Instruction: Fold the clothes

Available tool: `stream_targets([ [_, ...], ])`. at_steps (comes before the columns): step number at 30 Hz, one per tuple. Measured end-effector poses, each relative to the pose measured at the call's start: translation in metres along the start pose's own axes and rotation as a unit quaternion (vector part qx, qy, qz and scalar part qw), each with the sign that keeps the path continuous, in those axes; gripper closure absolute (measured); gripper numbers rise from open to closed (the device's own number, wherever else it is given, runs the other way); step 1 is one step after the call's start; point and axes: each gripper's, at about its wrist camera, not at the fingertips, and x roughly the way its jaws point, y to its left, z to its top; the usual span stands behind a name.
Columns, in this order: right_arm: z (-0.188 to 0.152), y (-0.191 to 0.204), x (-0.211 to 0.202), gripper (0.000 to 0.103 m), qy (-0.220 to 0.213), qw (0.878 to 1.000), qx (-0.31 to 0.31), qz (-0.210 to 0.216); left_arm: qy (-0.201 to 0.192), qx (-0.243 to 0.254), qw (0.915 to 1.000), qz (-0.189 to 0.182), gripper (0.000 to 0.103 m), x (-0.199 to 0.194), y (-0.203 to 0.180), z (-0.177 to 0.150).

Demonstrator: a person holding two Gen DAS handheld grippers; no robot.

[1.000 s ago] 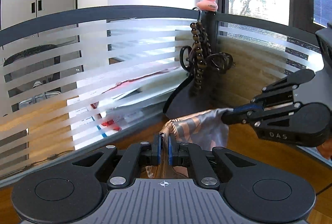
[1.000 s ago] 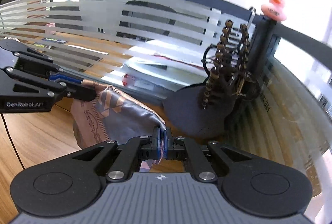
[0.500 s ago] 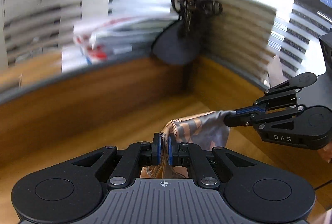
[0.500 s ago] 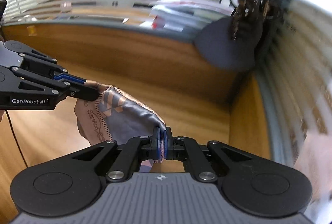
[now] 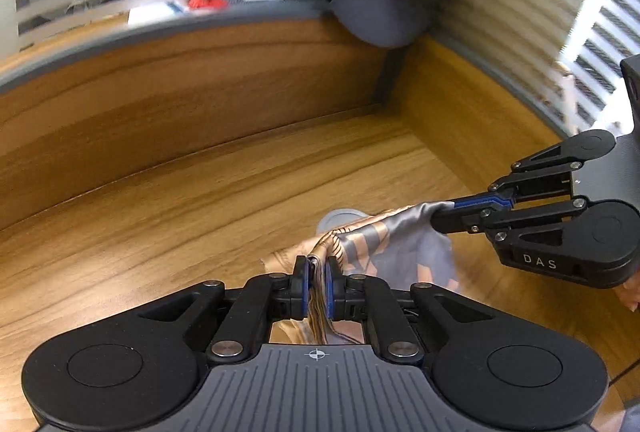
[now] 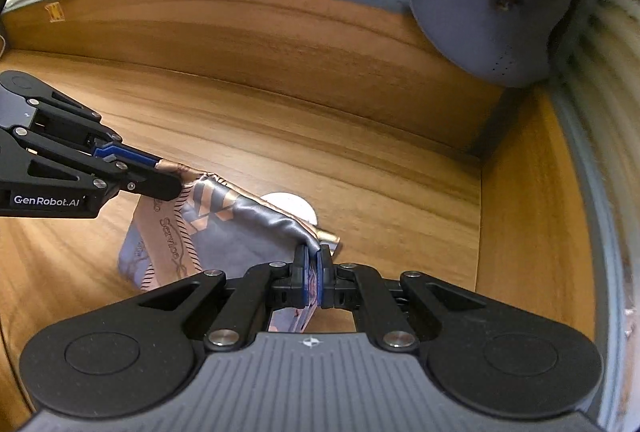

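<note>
Cloth (image 5: pixel 404 252) hangs stretched between my two grippers above the wooden desk (image 5: pixel 180 216); left gripper (image 5: pixel 316 286) and right gripper (image 6: pixel 314 280) each pinch one edge.

"das" on the right hand-held gripper (image 5: pixel 438 219); "genrobot.ai" on the left hand-held gripper (image 6: pixel 170 180).

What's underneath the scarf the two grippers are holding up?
Under the scarf lies the wooden desk, with a round white disc partly showing behind its top edge. The rest of the disc is covered by cloth.
</note>
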Motion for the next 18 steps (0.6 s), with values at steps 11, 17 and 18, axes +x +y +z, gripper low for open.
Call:
stream_targets([
  [11, 0.008, -0.02, 0.04, 0.096, 0.042, 0.999, 0.006, 0.014, 0.024, -0.019, 0.9995, 0.008, 0.091, 0.025, 0.016, 0.009],
  [17, 0.008, -0.026, 0.035, 0.086, 0.033, 0.999, 0.022, 0.001, 0.019, -0.028, 0.9993, 0.015, 0.082, 0.019, 0.021, 0.01],
  [18, 0.007, -0.027, 0.031, 0.086, 0.03, 0.999, 0.027, -0.002, 0.018, -0.029, 0.9993, 0.016, 0.079, 0.017, 0.022, 0.01],
])
